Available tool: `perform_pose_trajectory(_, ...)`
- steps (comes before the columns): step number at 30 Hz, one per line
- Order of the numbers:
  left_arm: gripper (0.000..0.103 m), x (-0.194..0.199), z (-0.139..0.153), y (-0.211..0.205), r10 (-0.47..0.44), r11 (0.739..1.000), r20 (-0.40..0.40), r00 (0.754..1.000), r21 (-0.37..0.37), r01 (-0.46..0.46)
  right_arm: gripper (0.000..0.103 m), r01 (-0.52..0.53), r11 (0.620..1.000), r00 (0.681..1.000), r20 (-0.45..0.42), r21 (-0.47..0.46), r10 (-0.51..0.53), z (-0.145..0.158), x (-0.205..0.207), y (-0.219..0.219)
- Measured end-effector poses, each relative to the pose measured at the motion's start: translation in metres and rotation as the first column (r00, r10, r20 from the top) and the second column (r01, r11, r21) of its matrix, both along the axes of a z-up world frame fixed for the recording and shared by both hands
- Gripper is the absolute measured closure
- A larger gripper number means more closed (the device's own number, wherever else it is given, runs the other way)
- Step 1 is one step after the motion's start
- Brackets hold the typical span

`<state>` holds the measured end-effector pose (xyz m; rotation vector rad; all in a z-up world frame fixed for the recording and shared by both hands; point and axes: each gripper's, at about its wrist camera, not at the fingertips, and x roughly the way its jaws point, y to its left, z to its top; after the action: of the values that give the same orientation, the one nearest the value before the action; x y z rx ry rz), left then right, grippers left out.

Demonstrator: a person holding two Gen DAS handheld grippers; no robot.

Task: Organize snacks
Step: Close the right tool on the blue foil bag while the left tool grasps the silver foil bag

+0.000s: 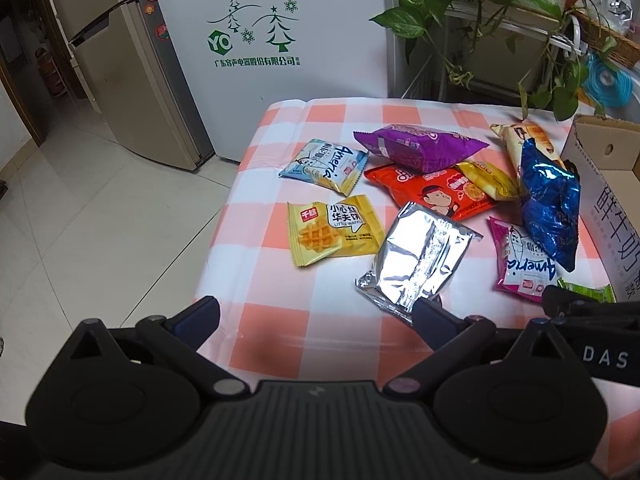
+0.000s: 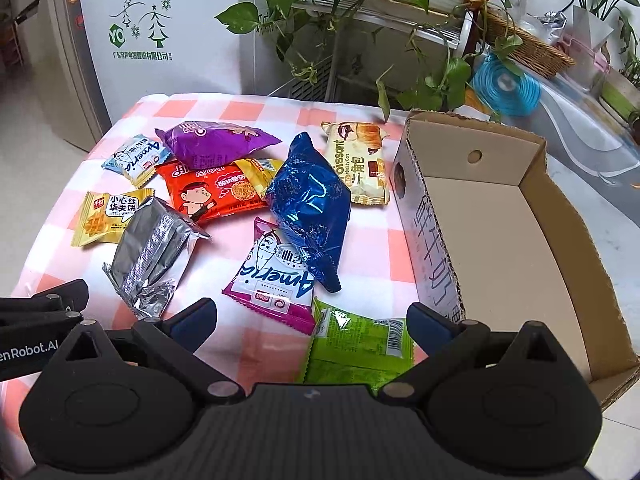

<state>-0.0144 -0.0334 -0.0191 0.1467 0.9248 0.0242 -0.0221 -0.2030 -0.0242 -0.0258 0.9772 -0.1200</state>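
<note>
Several snack packets lie on a pink-and-white checked tablecloth [image 1: 320, 312]. In the left wrist view my left gripper [image 1: 316, 314] is open above the near edge, its right finger by the silver packet [image 1: 416, 256]; the yellow waffle packet [image 1: 332, 230] lies just beyond. In the right wrist view my right gripper [image 2: 312, 322] is open over the green packet [image 2: 356, 344], with the pink Ameria packet [image 2: 276, 276] and blue foil bag [image 2: 310, 204] ahead. An open cardboard box [image 2: 500, 236] with nothing in it stands to the right. The right gripper [image 1: 560, 300] also shows in the left view.
Further back lie a purple bag [image 2: 212, 144], a red noodle packet [image 2: 212, 192], a croissant packet [image 2: 360, 164] and a light-blue Ameria packet [image 1: 324, 164]. A white fridge [image 1: 280, 40] and a rack with trailing plants [image 2: 360, 12] stand behind the table. Tiled floor lies to the left.
</note>
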Motion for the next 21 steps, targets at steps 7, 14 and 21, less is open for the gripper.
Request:
perform_pose_trajectory(7,0.002,0.0001,-0.0011,0.0007,0.003,1.0,-0.002,1.0,-0.002,-0.003,0.0,-0.003,1.0,1.0,-0.001,-0.004,0.003,-0.0006,0.0,0.0001)
perform_pose_trajectory(14,0.002,-0.0003,-0.0014,0.0008,0.002,1.0,-0.002,1.0,-0.001,-0.002,0.0,-0.004,1.0,1.0,0.001,-0.005,0.004,-0.0005,-0.0003,0.0004)
perform_pose_trajectory(21,0.002,-0.0002,-0.0018,0.0003,0.001,1.0,-0.002,1.0,0.002,-0.001,0.0,-0.004,1.0,1.0,0.001,-0.007,0.004,-0.0006,-0.0003,0.0003)
